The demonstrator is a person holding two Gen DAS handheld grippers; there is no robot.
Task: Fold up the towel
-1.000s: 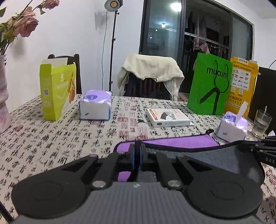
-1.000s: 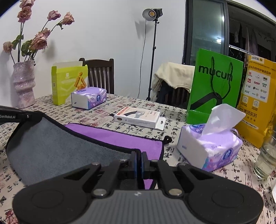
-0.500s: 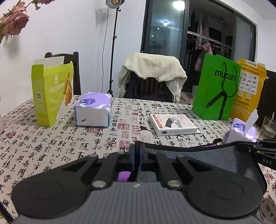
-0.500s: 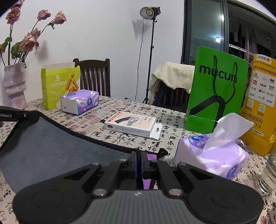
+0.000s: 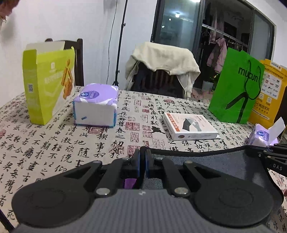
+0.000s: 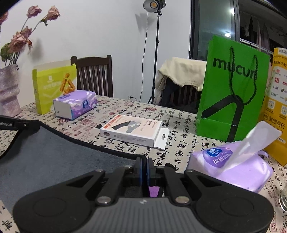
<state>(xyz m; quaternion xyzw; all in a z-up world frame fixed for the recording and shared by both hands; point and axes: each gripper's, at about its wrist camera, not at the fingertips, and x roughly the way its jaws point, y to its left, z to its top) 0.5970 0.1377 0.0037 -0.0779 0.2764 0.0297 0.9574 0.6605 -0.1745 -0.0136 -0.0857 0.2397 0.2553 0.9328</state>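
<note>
Between the two grippers, the towel hangs stretched above the table, grey side up, with only a bit of purple showing. Most of it hides behind the black gripper bodies. The left gripper pinches one corner with its fingers closed; the right gripper pinches another corner the same way. Only the right view shows the vase of flowers and the lamp. Both views show the green bag, tissue packs and chairs.
</note>
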